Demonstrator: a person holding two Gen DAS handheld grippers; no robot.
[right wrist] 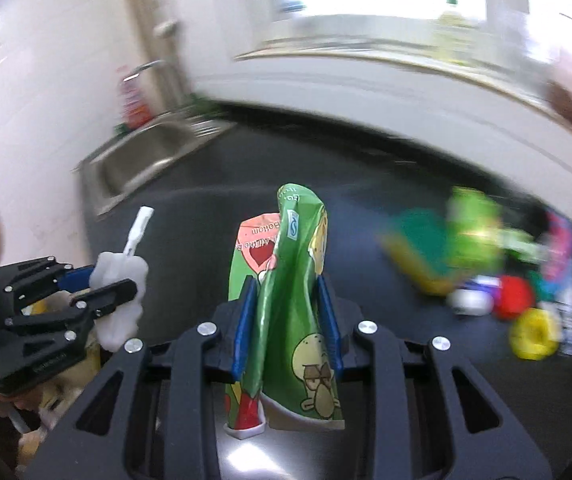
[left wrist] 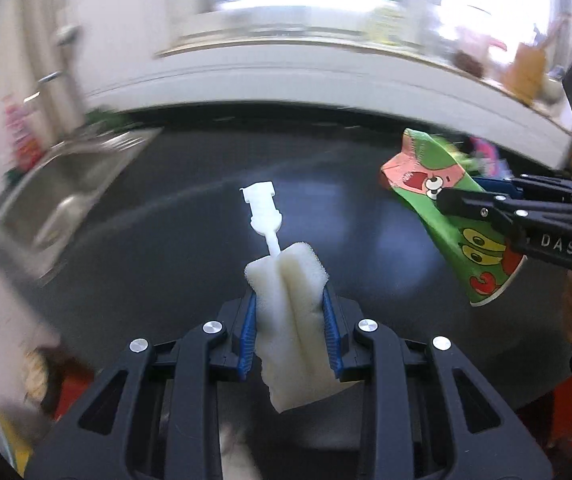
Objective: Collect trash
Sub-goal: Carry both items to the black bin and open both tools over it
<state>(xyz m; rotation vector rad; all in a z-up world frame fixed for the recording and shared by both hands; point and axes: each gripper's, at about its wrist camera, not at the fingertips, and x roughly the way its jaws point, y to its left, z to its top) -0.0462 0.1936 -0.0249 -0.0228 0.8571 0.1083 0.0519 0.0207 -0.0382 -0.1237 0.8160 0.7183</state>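
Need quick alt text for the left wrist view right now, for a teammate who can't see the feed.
The left gripper is shut on a white sponge brush head, stem pointing away over a dark countertop. At right, the right gripper clamps a crushed green cartoon paper cup; a steel sink lies blurred at left.

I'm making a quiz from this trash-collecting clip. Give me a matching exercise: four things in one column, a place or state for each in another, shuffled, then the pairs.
Things:
1. sponge brush
2. paper cup
3. sink
4. yellow ring

Places or states:
A. lying on the black counter among blurred clutter
B. crushed flat, clamped in the right gripper
C. set into the counter at its far left end
D. white, squeezed in the left gripper

Pairs: 1-D, 2-B, 3-C, 4-A
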